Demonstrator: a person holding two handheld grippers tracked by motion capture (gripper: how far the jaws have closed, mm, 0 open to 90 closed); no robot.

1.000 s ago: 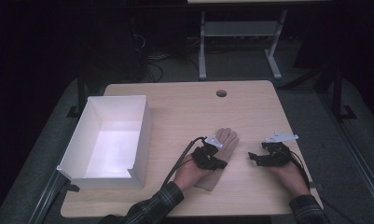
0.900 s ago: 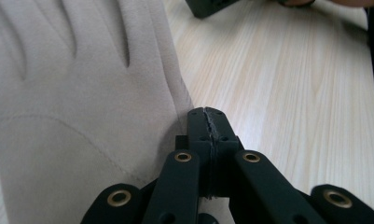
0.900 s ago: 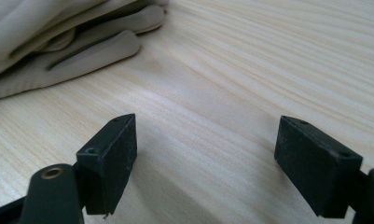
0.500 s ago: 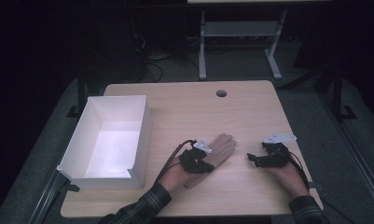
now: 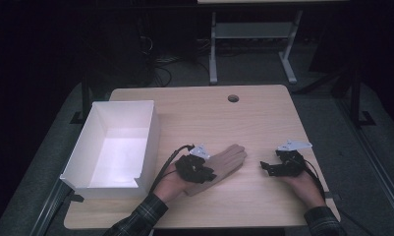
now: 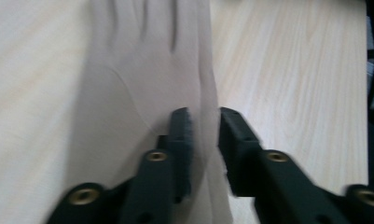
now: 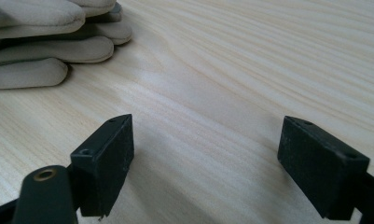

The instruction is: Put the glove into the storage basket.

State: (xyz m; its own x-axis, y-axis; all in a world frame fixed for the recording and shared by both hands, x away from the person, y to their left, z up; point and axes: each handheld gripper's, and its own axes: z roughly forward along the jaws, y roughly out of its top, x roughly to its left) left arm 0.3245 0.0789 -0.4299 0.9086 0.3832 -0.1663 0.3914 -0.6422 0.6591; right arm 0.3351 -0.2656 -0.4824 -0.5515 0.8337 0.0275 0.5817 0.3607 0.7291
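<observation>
A beige glove [image 5: 230, 158] lies flat on the wooden table [image 5: 209, 113], fingers pointing to the far right. My left gripper [image 5: 204, 173] sits over its cuff end. In the left gripper view the jaws [image 6: 204, 116] have just been opening and stand slightly apart, with a raised fold of the glove [image 6: 147, 70] loose between them. My right gripper [image 5: 266, 167] rests low on the table to the right of the glove, pointing left. Its jaws [image 7: 208, 135] are wide open over bare wood, with the glove's fingertips [image 7: 35, 42] ahead at the upper left.
A white open box [image 5: 153, 137] stands at the table's left side, close beside the left hand. A cable hole [image 5: 233, 98] sits near the far edge. Beyond the table are a dark floor and a metal frame [image 5: 253, 34].
The left hand and its gripper have drawn back toward the near left, and the glove has slid with them. The left jaws now stand apart. The right hand has stayed put.
</observation>
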